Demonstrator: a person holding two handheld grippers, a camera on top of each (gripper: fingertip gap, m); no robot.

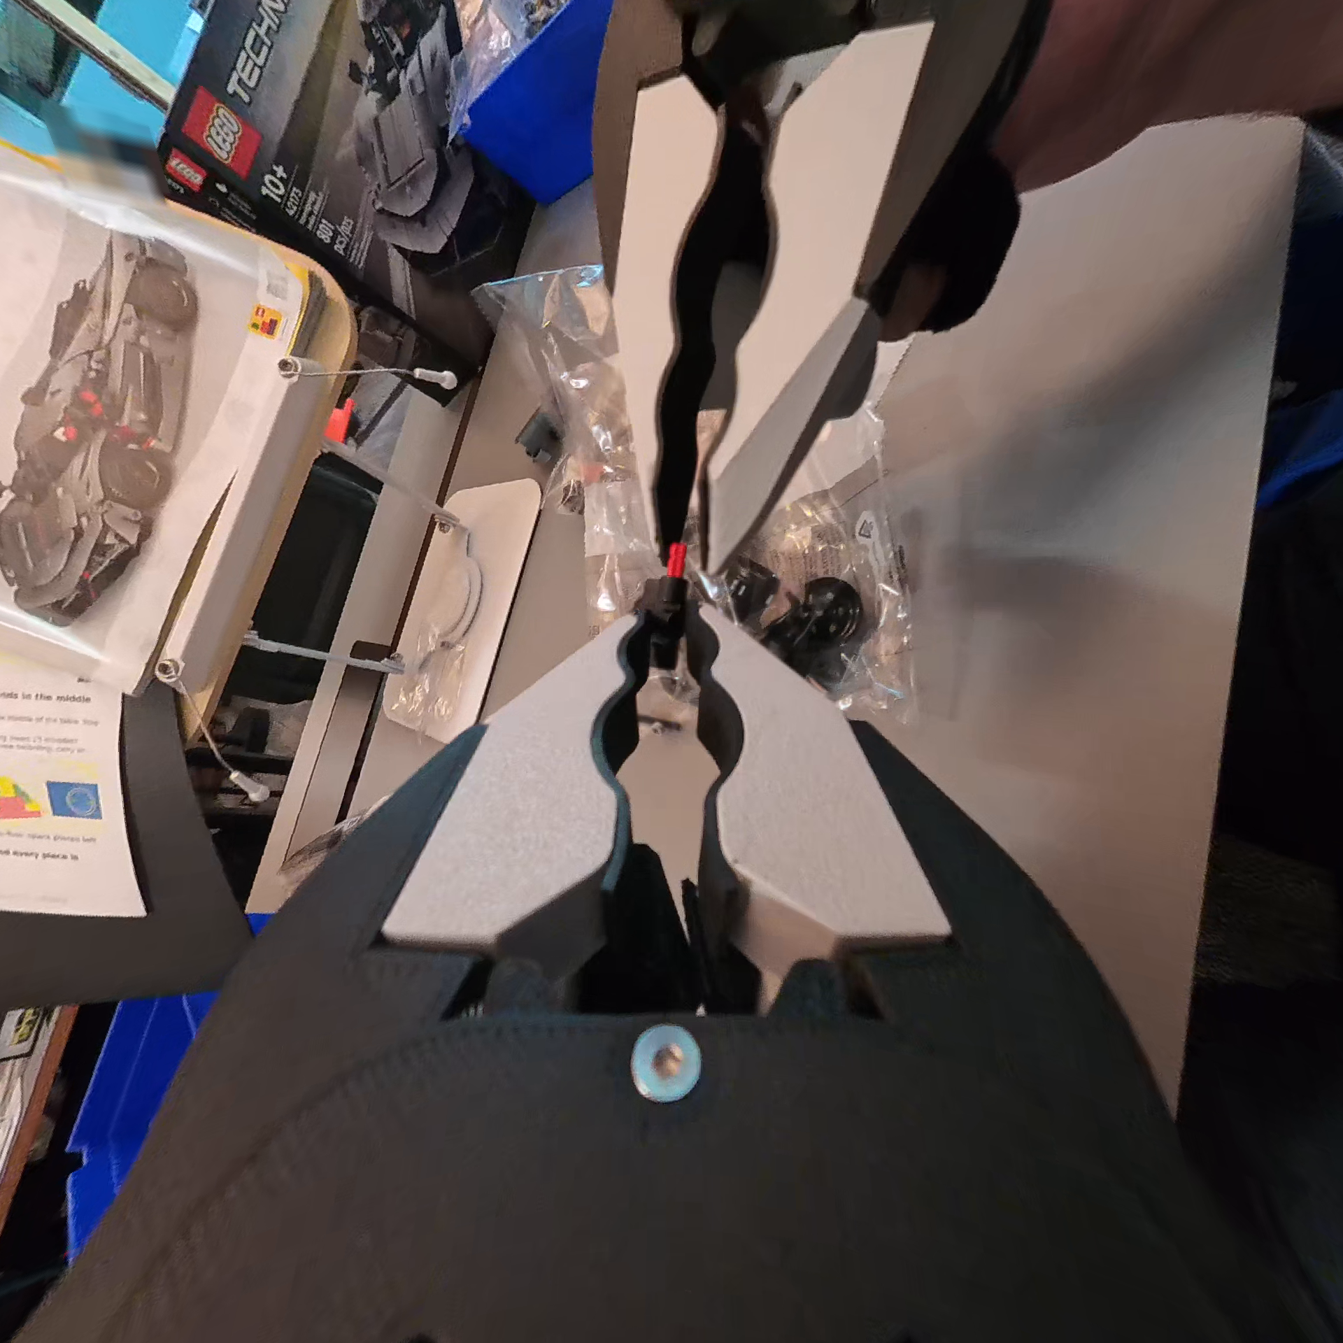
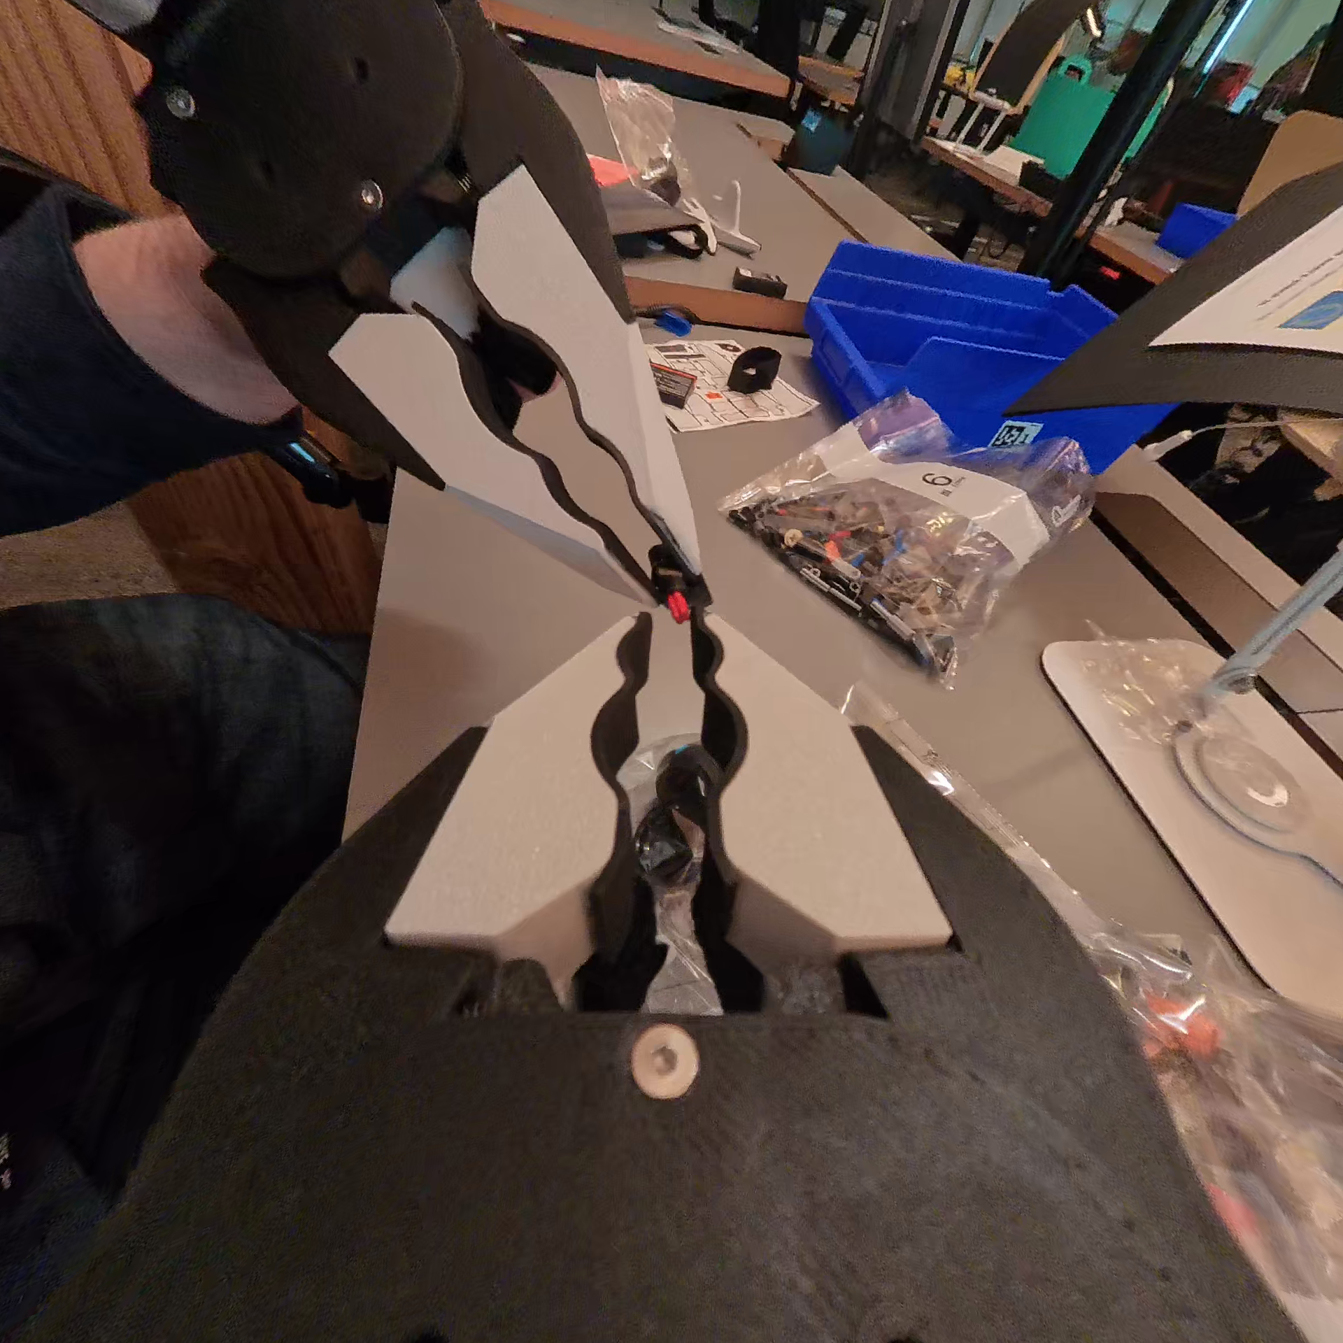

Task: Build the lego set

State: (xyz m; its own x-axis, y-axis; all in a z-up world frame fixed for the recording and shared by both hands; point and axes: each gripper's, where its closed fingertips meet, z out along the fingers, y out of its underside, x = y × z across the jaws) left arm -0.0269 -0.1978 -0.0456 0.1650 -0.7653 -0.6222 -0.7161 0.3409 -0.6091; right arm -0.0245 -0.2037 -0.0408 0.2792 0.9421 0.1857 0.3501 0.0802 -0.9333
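Observation:
My left gripper (image 1: 667,618) is shut on a small black Lego piece (image 1: 665,602) and holds it above the grey table (image 1: 1054,581). A short red pin (image 1: 676,556) sticks out of that piece toward my right gripper (image 1: 694,549), which comes in from the top of the left wrist view. In the right wrist view the black piece (image 2: 665,574) and red pin (image 2: 677,607) sit just ahead of my right gripper (image 2: 670,618). Its jaws stand slightly apart, with bare table showing between them, and its tips touch or nearly touch the pin's end. The left gripper (image 2: 672,581) reaches in from the upper left.
The Lego box (image 1: 291,145) and an instruction booklet (image 1: 109,400) on a stand lie to the left. A clear bag of black wheels (image 1: 814,618) lies under the grippers. A bag of mixed parts (image 2: 894,523), a blue bin (image 2: 945,341) and a white stand base (image 2: 1199,763) are to the right.

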